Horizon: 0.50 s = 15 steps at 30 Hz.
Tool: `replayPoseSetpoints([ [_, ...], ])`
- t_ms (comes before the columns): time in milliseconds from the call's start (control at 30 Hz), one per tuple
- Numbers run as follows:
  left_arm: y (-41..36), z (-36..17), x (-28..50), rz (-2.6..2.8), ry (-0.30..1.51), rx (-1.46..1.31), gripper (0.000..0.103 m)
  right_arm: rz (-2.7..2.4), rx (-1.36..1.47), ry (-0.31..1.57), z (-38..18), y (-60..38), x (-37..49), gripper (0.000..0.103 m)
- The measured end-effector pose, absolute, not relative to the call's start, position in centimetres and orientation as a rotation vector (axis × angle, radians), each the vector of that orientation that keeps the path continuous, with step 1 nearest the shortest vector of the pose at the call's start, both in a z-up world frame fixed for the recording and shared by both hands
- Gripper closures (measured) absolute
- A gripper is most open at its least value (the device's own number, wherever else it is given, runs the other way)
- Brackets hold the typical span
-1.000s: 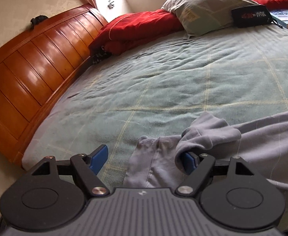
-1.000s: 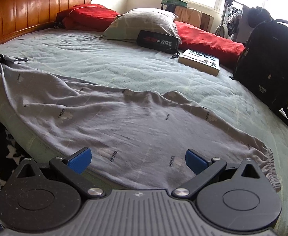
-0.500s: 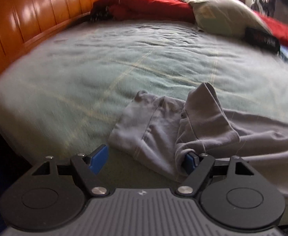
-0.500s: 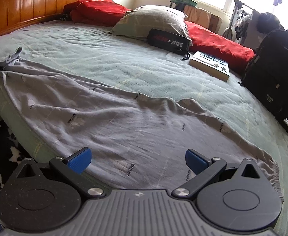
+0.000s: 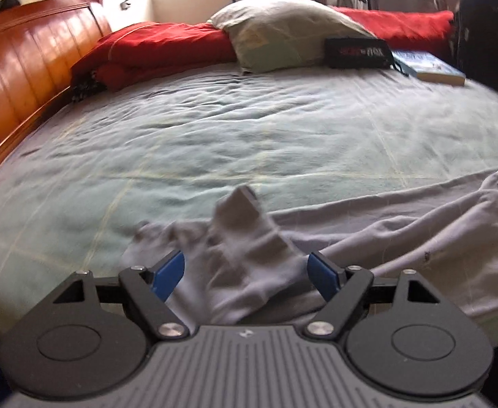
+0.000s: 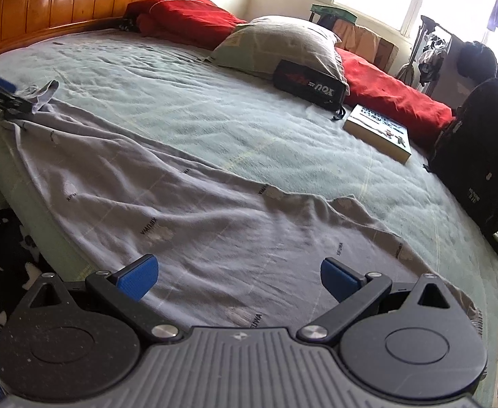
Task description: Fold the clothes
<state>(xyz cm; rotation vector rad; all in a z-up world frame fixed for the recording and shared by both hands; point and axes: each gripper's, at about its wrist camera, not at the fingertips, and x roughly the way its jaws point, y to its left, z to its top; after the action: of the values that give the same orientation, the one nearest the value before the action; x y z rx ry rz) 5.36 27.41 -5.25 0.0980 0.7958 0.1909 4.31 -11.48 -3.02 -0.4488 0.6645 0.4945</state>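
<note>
While the grey cloth [image 6: 194,210] lies spread along the near edge of the bed [image 5: 249,129], my left claw [image 5: 247,272] sits at its left end. The two blue pads [image 5: 169,273] of that claw are apart, and a bunched-up corner of the cloth pokes up between them. I cannot tell if the pads touch it. In the right wrist view I can see that same corner far off to the left, with my left claw beside it.

My right claw [image 6: 238,277] is wide apart too, and it grips nothing. It hangs just over the near right part of the cloth. The cloth has small words and pale spots printed on it.

At the far side of the bed there is a grey pillow [image 6: 279,47] with a red blanket [image 6: 184,17] next to it. A black pouch [image 6: 308,83] leans on the pillow, and a book [image 6: 379,132] lies just to its right. A black backpack [image 6: 480,166] stands at the right edge. The wooden headboard [image 5: 28,54] is on the left.
</note>
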Motion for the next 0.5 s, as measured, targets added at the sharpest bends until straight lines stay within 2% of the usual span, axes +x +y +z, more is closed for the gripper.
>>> replayPoseSetpoints([
  [233,27.2,-5.9,6.9,0.280,0.870,0.214,0.021,0.491,-0.456,0.663,-2.9,-10.9,4.5,0.000],
  [500,33.2,-3.7,4.5,0.468,0.843,0.179,0.023,0.515,-0.455,0.657,-2.4,-10.8,5.2,0.000],
])
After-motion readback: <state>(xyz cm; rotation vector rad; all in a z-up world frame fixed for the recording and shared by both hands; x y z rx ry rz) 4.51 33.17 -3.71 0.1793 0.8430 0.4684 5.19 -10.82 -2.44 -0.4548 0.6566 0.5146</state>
